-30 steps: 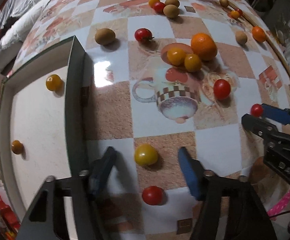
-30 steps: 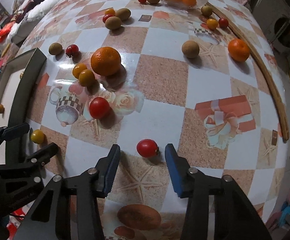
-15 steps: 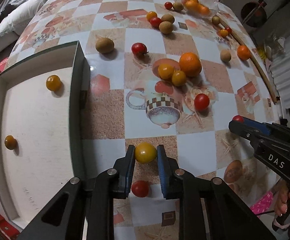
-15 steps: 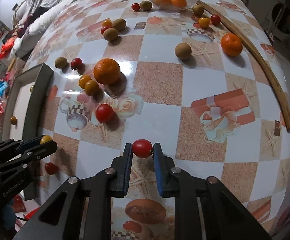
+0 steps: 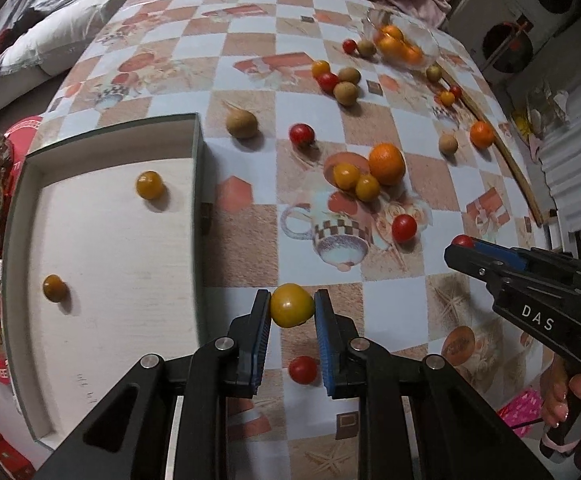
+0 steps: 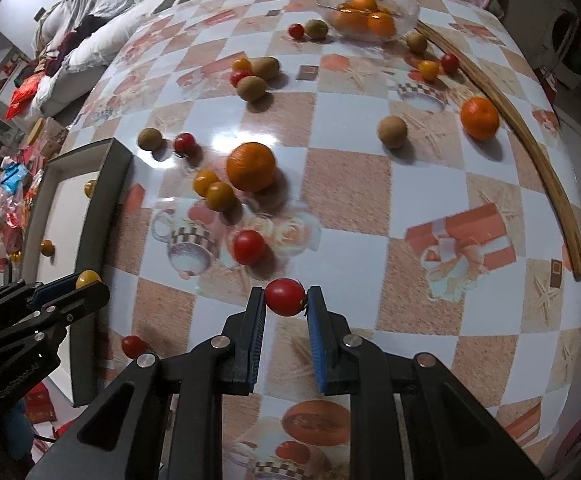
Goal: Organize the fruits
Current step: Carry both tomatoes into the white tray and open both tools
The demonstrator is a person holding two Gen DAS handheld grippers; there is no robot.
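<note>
My left gripper [image 5: 292, 306] is shut on a yellow tomato [image 5: 291, 305] and holds it above the table, just right of the dark-rimmed tray [image 5: 198, 184]. The tray holds two yellow tomatoes [image 5: 149, 185]. My right gripper [image 6: 285, 297] is shut on a red tomato [image 6: 285, 297], lifted over the checkered tablecloth. It shows in the left wrist view at the right [image 5: 463, 242]. Several red tomatoes [image 5: 403, 228], yellow tomatoes [image 5: 345, 176], oranges [image 5: 386, 163] and brown kiwis [image 5: 242, 124] lie scattered on the table.
A glass bowl [image 6: 406, 12] with oranges stands at the far side. A wooden stick [image 6: 546, 184] lies along the right edge. A red tomato [image 5: 302, 369] lies below my left gripper. Pillows and clutter lie beyond the table's left side.
Both grippers closed on their tomatoes and lifted them off the table. The left took the yellow one, the right the red one.
</note>
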